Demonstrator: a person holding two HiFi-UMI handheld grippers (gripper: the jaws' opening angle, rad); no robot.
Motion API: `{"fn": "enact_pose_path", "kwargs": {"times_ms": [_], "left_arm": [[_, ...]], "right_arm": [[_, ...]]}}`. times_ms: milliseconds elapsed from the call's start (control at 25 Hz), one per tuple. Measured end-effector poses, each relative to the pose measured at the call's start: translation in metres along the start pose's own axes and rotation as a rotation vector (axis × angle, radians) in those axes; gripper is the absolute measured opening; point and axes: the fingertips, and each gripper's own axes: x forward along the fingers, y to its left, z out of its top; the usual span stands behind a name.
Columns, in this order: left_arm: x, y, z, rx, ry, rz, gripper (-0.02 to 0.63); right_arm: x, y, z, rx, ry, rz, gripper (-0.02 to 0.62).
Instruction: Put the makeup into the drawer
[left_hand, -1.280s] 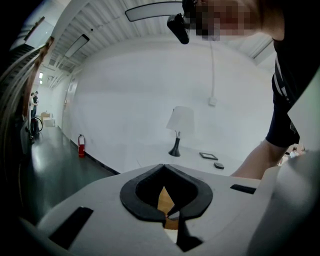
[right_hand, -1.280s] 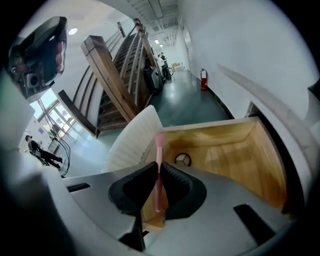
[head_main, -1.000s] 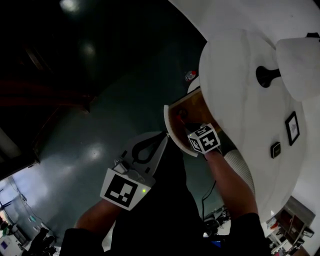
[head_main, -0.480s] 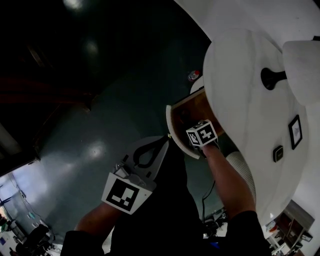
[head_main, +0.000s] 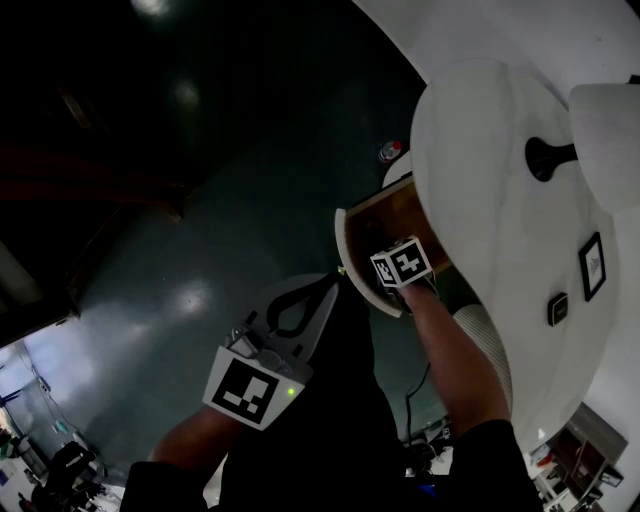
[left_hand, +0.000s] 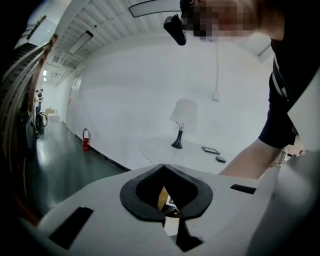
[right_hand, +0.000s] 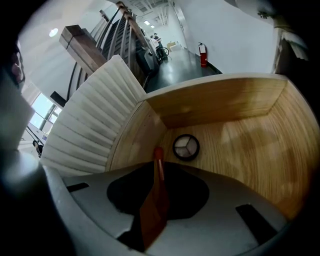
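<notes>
The white round table (head_main: 490, 230) has its wooden drawer (right_hand: 240, 130) pulled out. A round compact (right_hand: 186, 147) with three pale shades lies on the drawer floor. My right gripper (right_hand: 159, 175) hangs over the inside of the drawer, pointing steeply down, shut on a slim red-brown makeup stick (right_hand: 156, 200) with a red tip. In the head view its marker cube (head_main: 403, 265) covers its jaws. My left gripper (head_main: 333, 278) hovers just outside the drawer front, shut and with nothing in it; in the left gripper view its pads (left_hand: 150, 212) meet at the tips.
A white lamp (head_main: 600, 130) with a black base, a small picture frame (head_main: 592, 266) and a small dark object (head_main: 557, 308) stand on the table top. The drawer's fluted white front (right_hand: 95, 125) curves round on the left. A red fire extinguisher (left_hand: 85, 139) stands by the wall on the dark floor.
My right gripper has sunk deeper into the drawer with the makeup stick still in its jaws. The left gripper has stayed where it was.
</notes>
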Motion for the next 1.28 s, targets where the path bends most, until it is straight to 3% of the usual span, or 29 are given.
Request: {"fn": "enact_pose_path", "kwargs": {"times_ms": [280, 440, 760, 1040, 1280], "left_arm": [[-0.01, 0.002, 0.006, -0.012, -0.009, 0.012, 0.011], [-0.025, -0.005, 0.027, -0.027, -0.037, 0.012, 0.011], [-0.068, -0.025, 0.068, -0.019, -0.066, -0.016, 0.011], [-0.084, -0.056, 0.102, 0.08, -0.092, -0.114, 0.011], [-0.074, -0.093, 0.122, 0.094, -0.129, -0.198, 0.011]], "right_arm": [[-0.018, 0.011, 0.011, 0.0, -0.062, -0.003, 0.048], [-0.06, 0.025, 0.02, -0.06, -0.141, -0.07, 0.048], [-0.153, 0.057, 0.024, -0.044, -0.306, -0.155, 0.048], [-0.26, 0.076, 0.027, 0.029, -0.529, -0.229, 0.047], [-0.339, 0.094, 0.012, 0.054, -0.662, -0.274, 0.046]]}}
